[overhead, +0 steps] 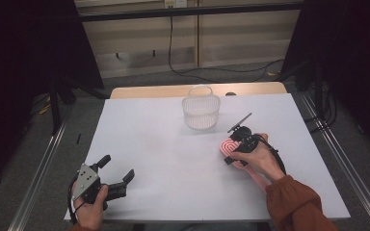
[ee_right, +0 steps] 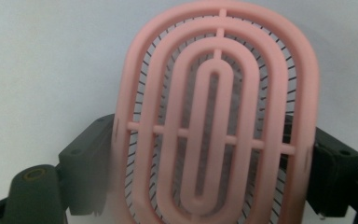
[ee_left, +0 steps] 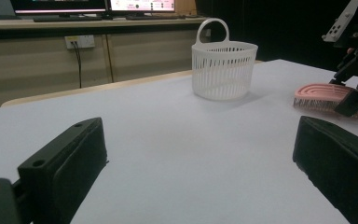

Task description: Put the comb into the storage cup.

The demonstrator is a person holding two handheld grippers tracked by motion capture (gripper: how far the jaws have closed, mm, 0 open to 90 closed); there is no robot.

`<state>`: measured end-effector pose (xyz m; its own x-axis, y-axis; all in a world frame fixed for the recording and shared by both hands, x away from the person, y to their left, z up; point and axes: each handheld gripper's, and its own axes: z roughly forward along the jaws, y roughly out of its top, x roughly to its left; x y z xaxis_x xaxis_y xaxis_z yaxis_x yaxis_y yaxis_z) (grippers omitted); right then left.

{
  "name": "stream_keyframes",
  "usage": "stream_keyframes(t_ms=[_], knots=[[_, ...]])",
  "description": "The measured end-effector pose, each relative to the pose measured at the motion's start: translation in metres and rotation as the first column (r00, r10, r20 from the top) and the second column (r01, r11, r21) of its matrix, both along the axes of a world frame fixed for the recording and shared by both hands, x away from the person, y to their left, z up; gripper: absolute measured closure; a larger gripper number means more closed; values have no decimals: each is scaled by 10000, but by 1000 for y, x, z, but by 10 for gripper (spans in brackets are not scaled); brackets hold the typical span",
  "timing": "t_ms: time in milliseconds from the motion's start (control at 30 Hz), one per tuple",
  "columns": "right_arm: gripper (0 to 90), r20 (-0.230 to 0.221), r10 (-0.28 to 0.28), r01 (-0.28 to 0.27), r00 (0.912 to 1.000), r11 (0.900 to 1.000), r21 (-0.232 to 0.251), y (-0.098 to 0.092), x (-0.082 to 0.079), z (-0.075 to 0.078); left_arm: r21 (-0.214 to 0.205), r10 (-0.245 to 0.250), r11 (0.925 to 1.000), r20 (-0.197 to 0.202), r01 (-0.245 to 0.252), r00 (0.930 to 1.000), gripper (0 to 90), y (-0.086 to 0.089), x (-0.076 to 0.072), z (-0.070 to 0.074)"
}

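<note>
The pink brush (ee_right: 216, 121) lies flat on the tabletop (overhead: 164, 144), at 4 o'clock from the white basket (overhead: 201, 111), clamped at its sides by the right gripper (overhead: 232, 150). The right hand (overhead: 260, 161) angles toward 10 o'clock. The left gripper (overhead: 118, 173) rests with jaws apart.

left hand-held gripper (overhead: 118, 175): black, grey three-cornered plate, black cable | right hand-held gripper (overhead: 231, 150): black | sleeve (overhead: 296, 204): rust-orange

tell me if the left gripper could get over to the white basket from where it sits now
Probably yes. The left gripper rests open at the near left of the table, and bare tabletop lies between it and the white basket. The right gripper and pink brush sit off to the side.
</note>
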<state>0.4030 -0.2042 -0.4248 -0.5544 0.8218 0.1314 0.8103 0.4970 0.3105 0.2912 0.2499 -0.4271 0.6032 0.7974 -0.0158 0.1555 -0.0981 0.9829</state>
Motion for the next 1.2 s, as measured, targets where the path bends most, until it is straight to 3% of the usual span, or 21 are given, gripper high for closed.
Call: stream_keyframes(t_ms=[567,867,1200], knots=[[188,-89,-367,368,9993,9993,78,-1,-3,4,21,26,10000,-14,-26,10000,29,0,0,0],[192,-76,-175,175,9998,9998,14,1,-5,6,16,24,10000,-15,-24,10000,28,0,0,0],[194,171,-155,153,9997,9998,140,-2,-8,19,13,25,10000,-10,-25,10000,28,0,0,0]])
